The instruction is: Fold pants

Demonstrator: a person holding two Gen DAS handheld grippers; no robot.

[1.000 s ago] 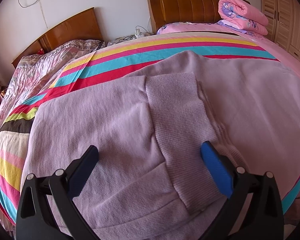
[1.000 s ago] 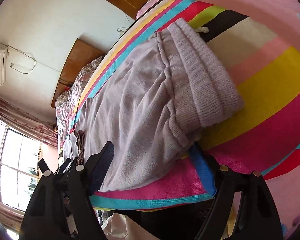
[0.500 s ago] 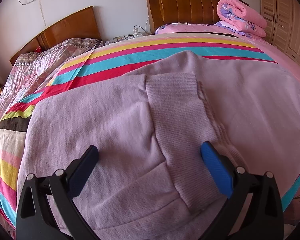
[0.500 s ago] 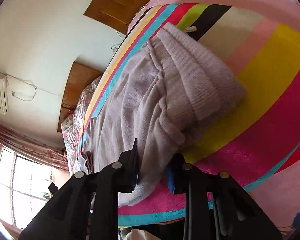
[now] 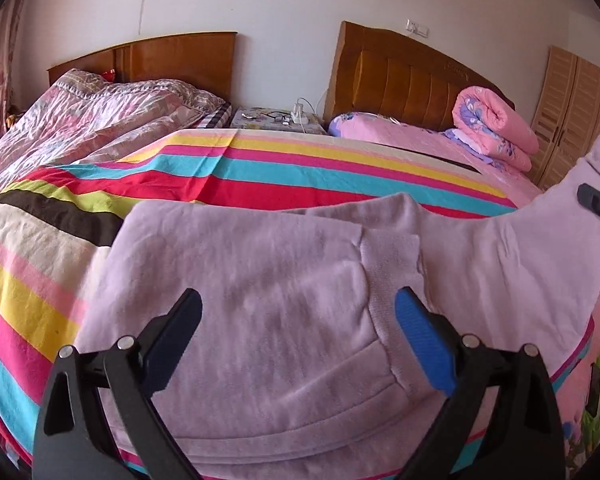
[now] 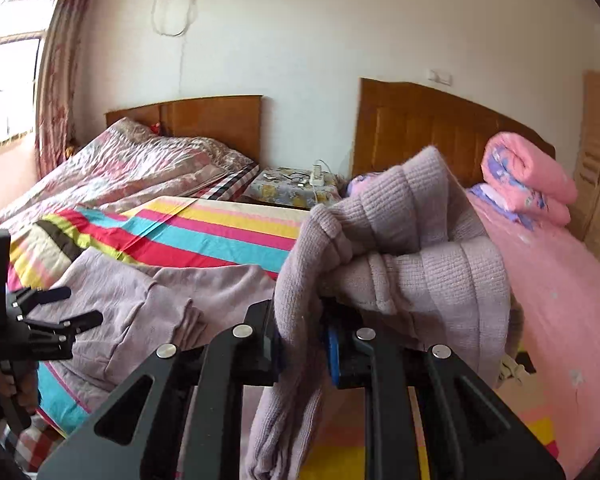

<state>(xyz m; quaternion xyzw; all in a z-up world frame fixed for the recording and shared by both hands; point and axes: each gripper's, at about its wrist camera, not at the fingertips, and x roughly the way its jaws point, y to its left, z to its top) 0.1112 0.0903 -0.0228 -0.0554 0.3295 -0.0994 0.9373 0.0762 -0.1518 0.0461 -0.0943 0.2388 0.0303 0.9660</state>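
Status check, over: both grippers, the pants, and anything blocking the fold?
Right gripper shut on the pants, ribbed end lifted. Left gripper open, over the part flat on the striped sheet. Nothing blocking.

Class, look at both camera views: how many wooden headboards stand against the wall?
2. One headboard stands on the left, behind the crumpled quilt; the other headboard stands on the right, behind the rolled pink blanket. Others may lie outside the frame.

- You are facing a striped bedspread [image 5: 260,172] lying across the near bed.
- A rolled pink quilt [image 5: 496,128] is sitting by the padded headboard [image 5: 404,80].
- A crumpled floral cover [image 6: 140,168] is lying on the second bed.
- A power strip [image 6: 317,174] is resting on the nightstand [image 6: 292,188] between the beds.
- A wardrobe [image 5: 572,96] is standing at your right.
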